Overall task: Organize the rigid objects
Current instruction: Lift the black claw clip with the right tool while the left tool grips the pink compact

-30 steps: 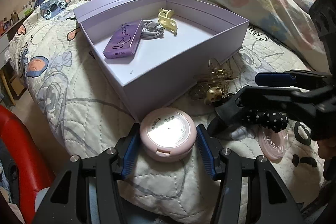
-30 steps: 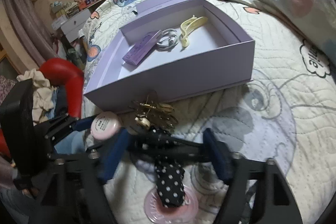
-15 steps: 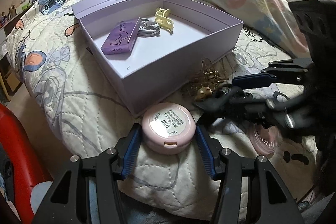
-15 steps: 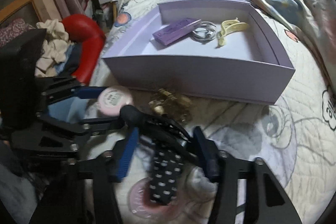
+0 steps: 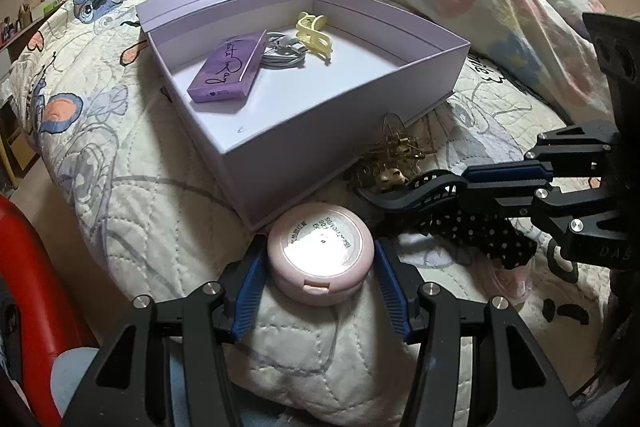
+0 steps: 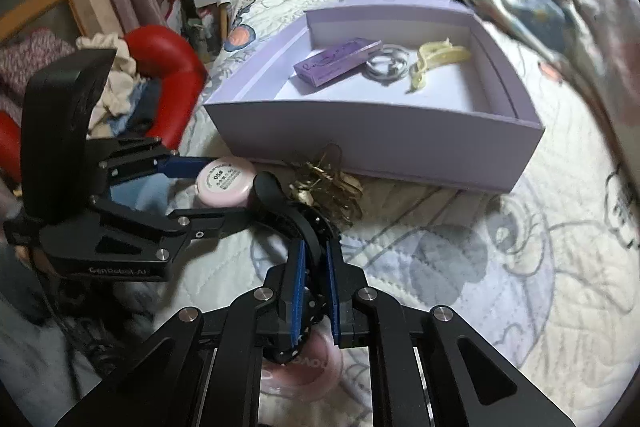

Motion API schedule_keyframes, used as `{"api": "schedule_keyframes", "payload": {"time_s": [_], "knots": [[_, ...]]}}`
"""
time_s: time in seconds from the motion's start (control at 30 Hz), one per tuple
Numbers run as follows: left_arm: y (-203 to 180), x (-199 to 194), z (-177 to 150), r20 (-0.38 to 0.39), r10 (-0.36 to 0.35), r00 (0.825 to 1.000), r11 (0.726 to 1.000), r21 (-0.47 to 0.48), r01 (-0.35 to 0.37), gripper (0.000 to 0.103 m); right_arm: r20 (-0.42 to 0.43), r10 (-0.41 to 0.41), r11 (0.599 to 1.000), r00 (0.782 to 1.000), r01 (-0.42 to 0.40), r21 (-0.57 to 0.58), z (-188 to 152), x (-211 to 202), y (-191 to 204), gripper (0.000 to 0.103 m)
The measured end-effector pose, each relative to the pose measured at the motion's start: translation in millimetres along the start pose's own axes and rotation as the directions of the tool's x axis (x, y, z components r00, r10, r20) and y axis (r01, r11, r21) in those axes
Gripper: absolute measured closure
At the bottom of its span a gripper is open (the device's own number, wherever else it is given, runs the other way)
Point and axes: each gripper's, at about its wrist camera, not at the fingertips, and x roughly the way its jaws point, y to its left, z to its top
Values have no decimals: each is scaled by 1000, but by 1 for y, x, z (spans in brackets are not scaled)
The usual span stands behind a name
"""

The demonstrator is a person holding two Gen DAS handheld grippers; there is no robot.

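left gripper (image 5: 320,281) clamps the pink compact (image 5: 320,253) just before the lilac box (image 5: 320,139); right gripper (image 6: 316,287) is closed on a black hair clip (image 6: 288,211) (polka-dot bow).

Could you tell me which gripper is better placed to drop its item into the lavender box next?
Left, probably. The left gripper already holds the pink compact right at the lavender box corner. The right gripper has just shut on the black polka-dot hair clip, lying farther back beside the gold clips.
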Motion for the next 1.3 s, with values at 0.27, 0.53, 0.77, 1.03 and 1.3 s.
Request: {"api": "schedule_keyframes", "payload": {"time_s": [0.27,0.53,0.77,1.03,1.3], "knots": [[-2,-3,-2,-1,9,1000,1000,12,-9,50,-24,-31,1000,999,31,2,12,9,-2,44],[0,-4,-2,-6,4,1000,1000,8,-4,50,-58,68,997,996,-70,-43,20,28,-1,66],[-2,-5,-1,-4,4,1000,1000,0,-4,50,-25,104,994,994,-105,-44,13,10,1,81],[-9,-6,-3,-3,-13,1000,1000,-15,13,52,12,74,995,997,-74,60,-4,-12,-8,82],[-26,-16,-14,-24,-65,998,996,64,66,52,35,14,989,999,-19,146,-20,-39,-16,82]]}}
